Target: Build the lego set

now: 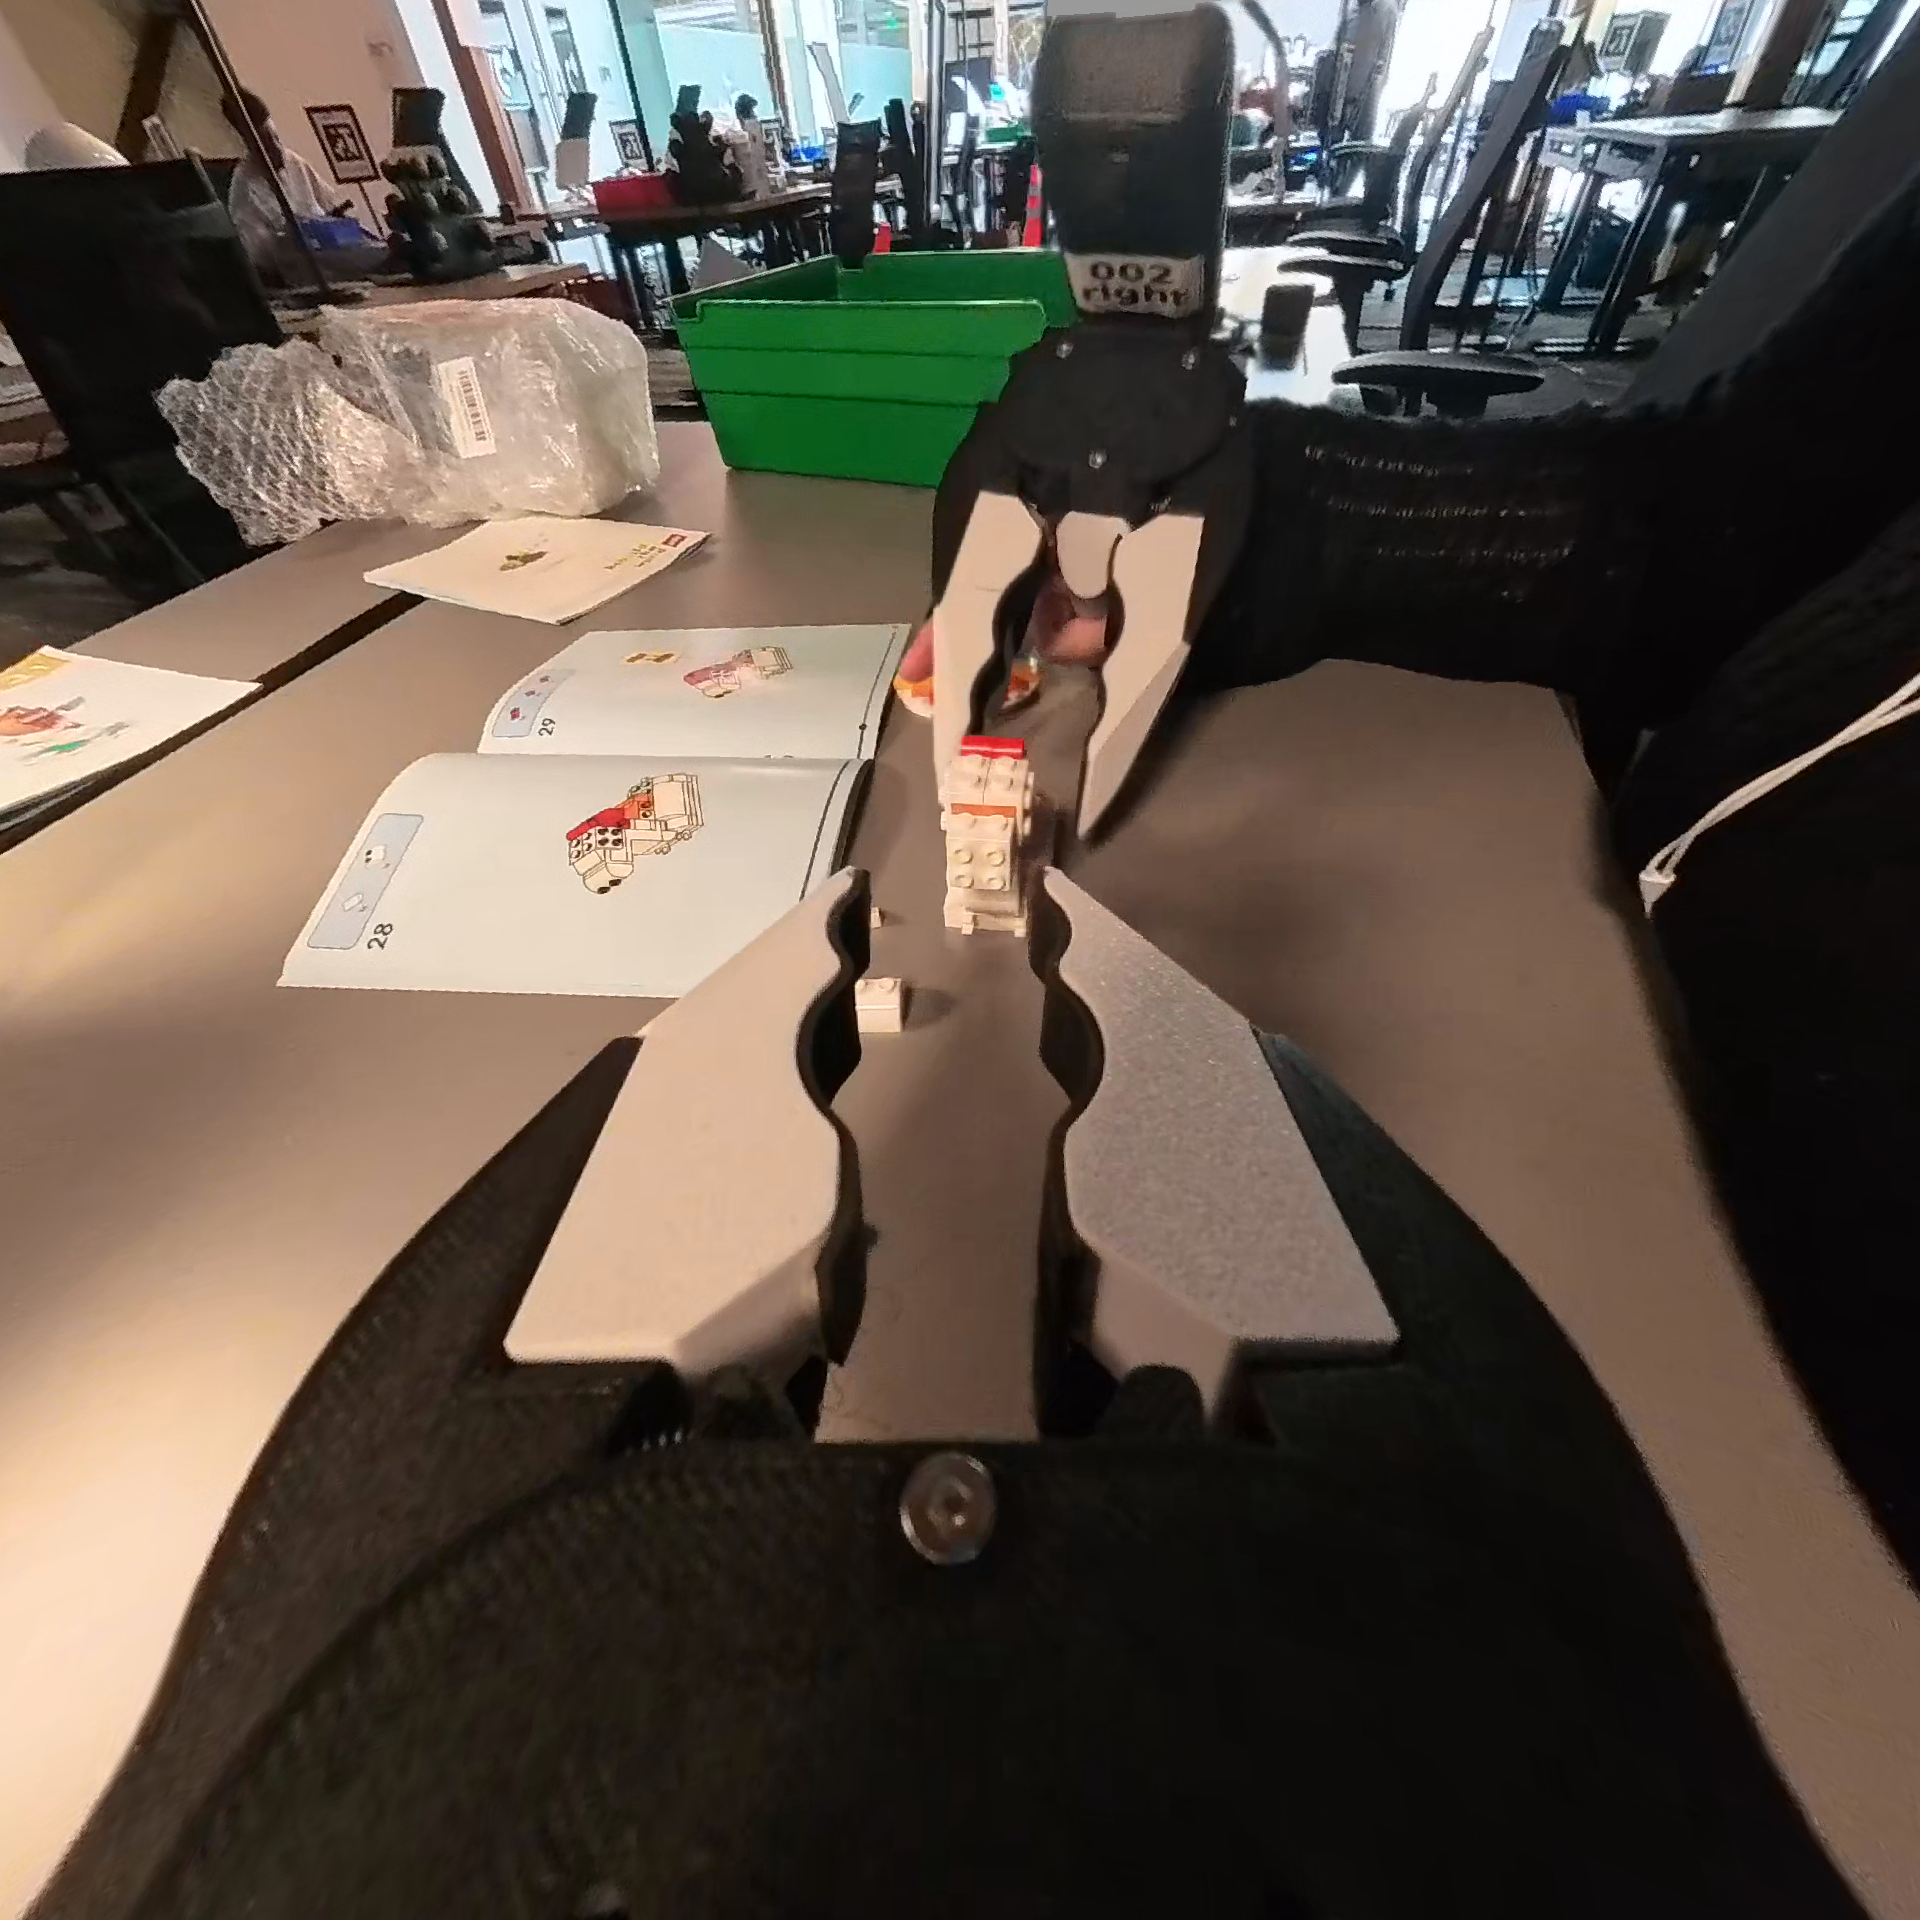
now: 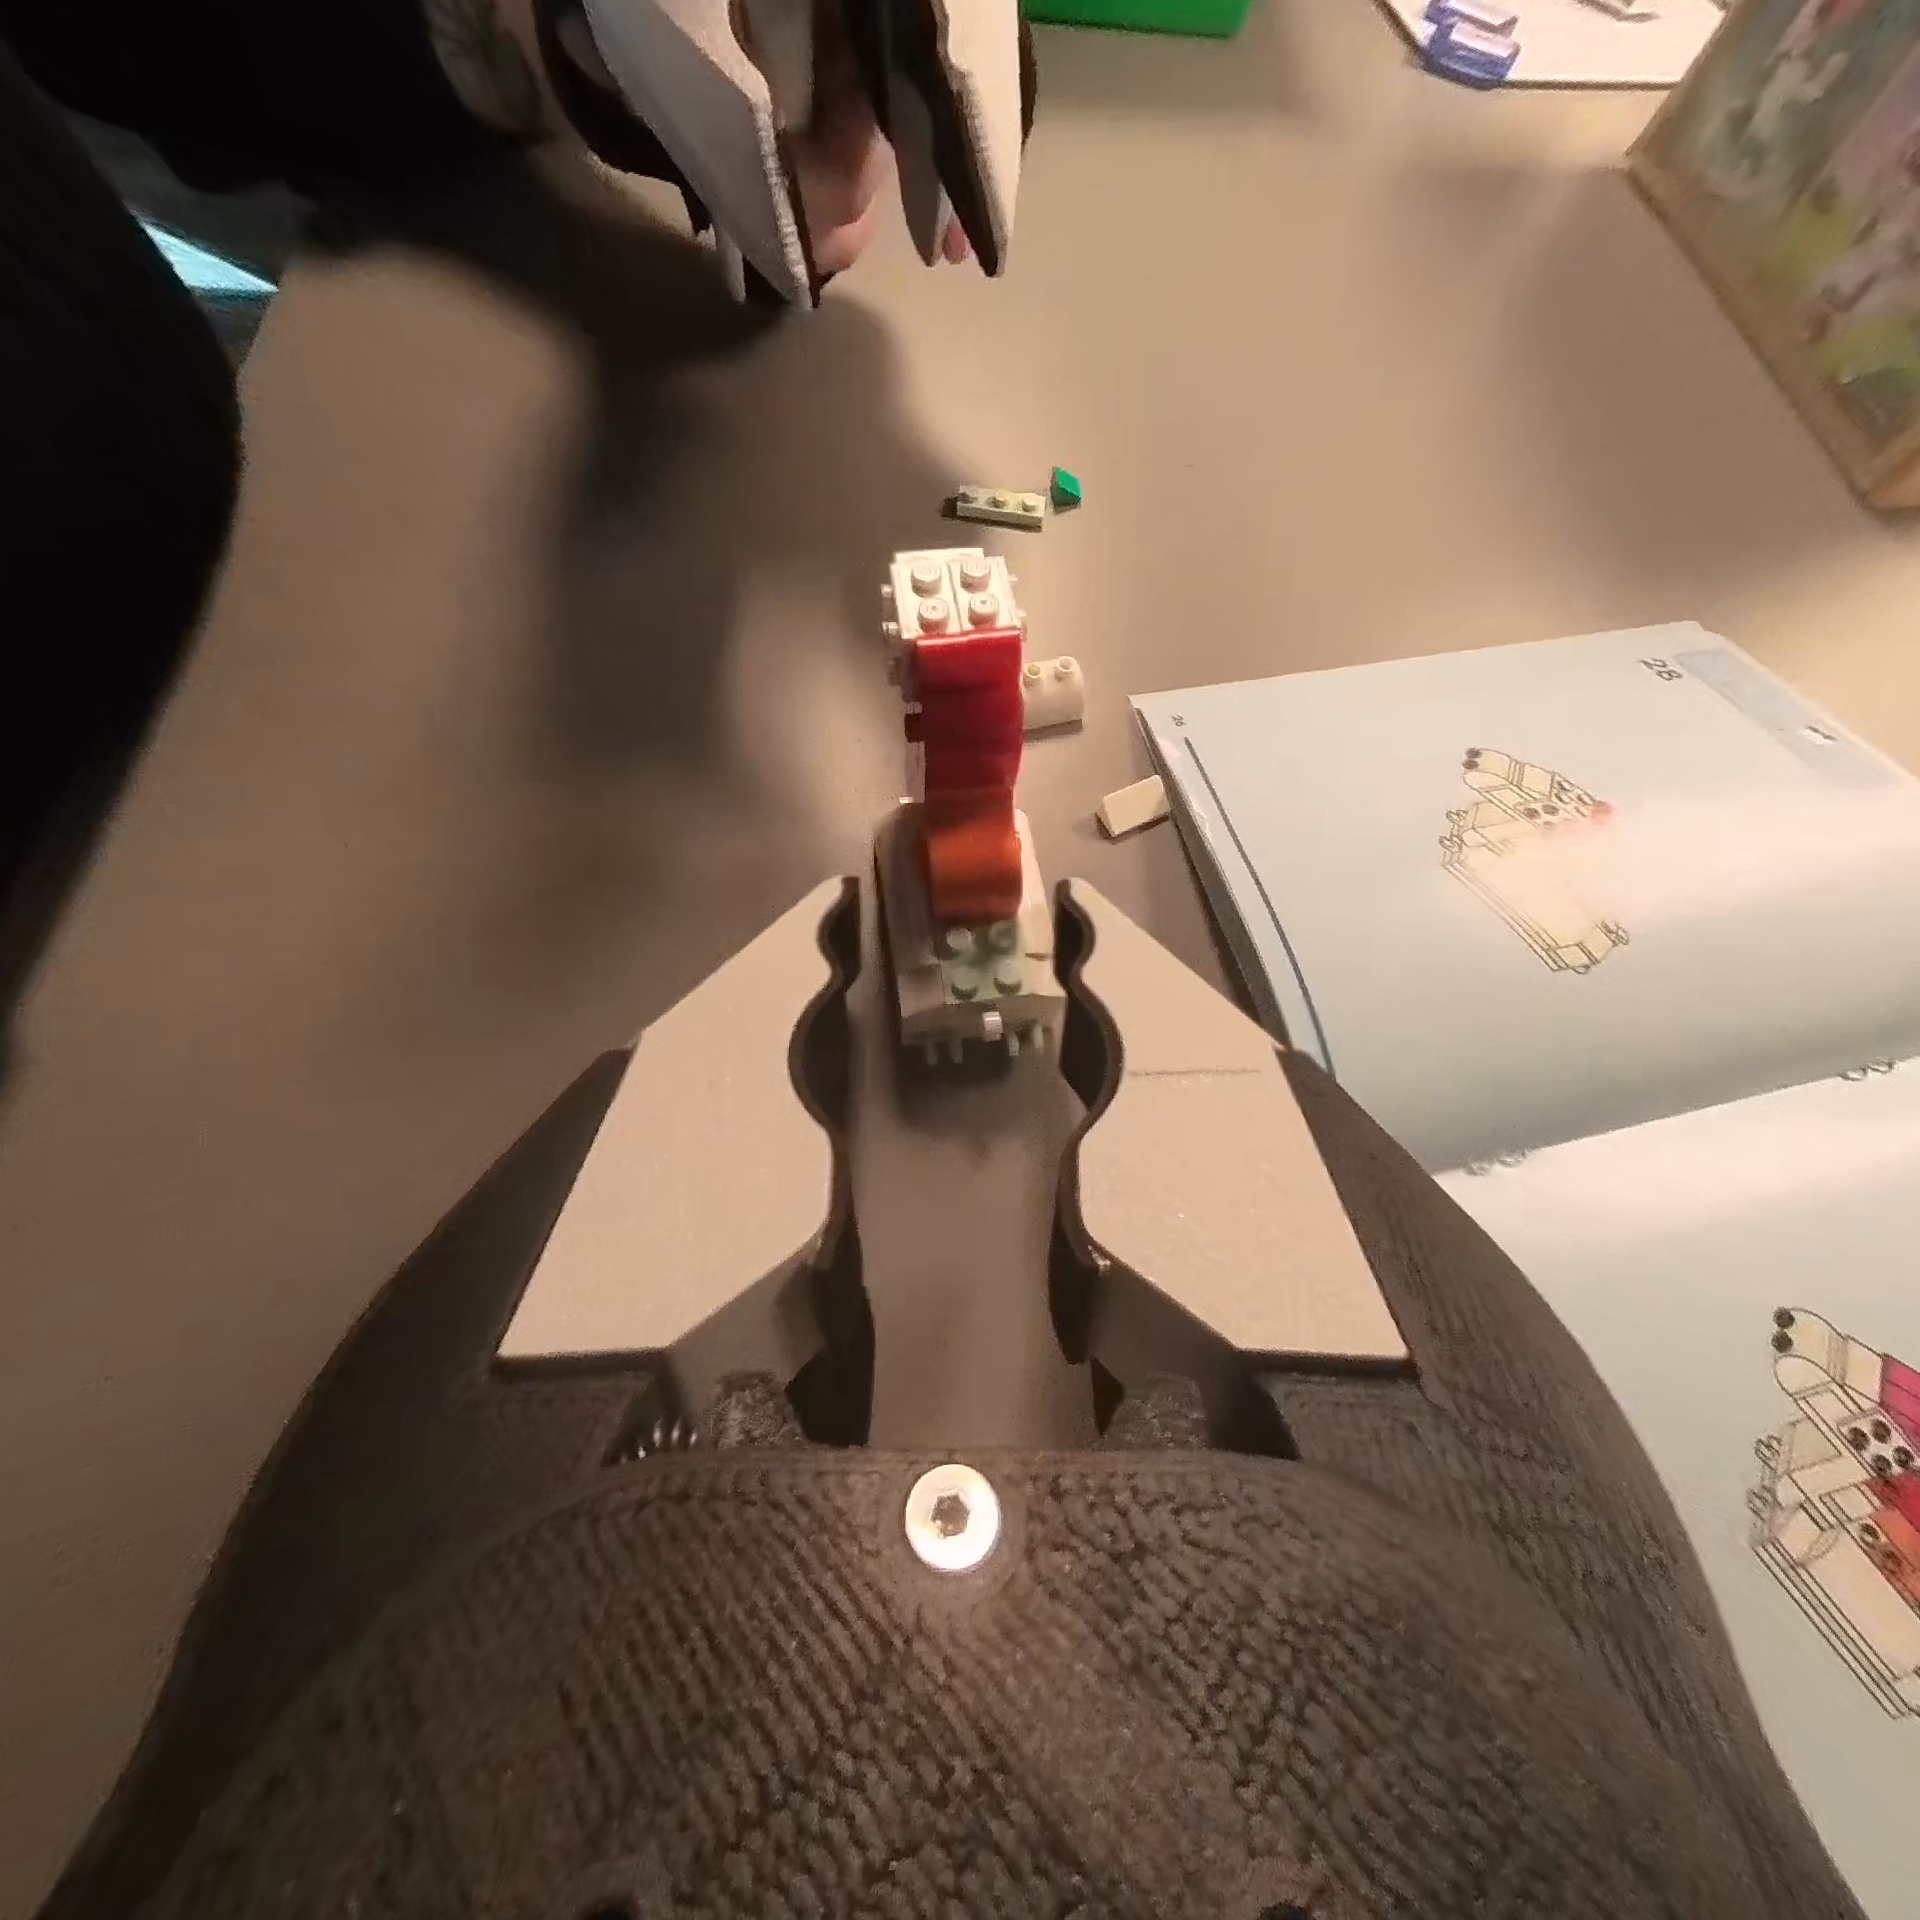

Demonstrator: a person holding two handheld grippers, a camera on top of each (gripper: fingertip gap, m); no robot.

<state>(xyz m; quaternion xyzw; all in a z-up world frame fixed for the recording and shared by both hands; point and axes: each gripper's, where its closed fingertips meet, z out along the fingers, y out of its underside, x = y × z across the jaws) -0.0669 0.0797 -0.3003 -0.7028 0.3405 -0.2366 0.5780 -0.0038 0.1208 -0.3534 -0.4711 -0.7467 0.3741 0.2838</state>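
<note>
The lego model, a white brick tower with red and orange parts, stands on the grey table. My left gripper is open and empty, its tips just short of the model's base. My right gripper comes down from above, open, one finger on each side of the model's top. In the right wrist view the model lies between my right gripper's tips, and the open left gripper is at the top. A small white brick lies by the left finger.
The open instruction booklet lies left of the model, also seen in the right wrist view. Loose pieces: a grey-green plate, a green bit, a white rounded brick, a white slope. Green bins and a bubble-wrap bundle stand behind. The left gripper's tips are roughly 10 cm from the right gripper's.
</note>
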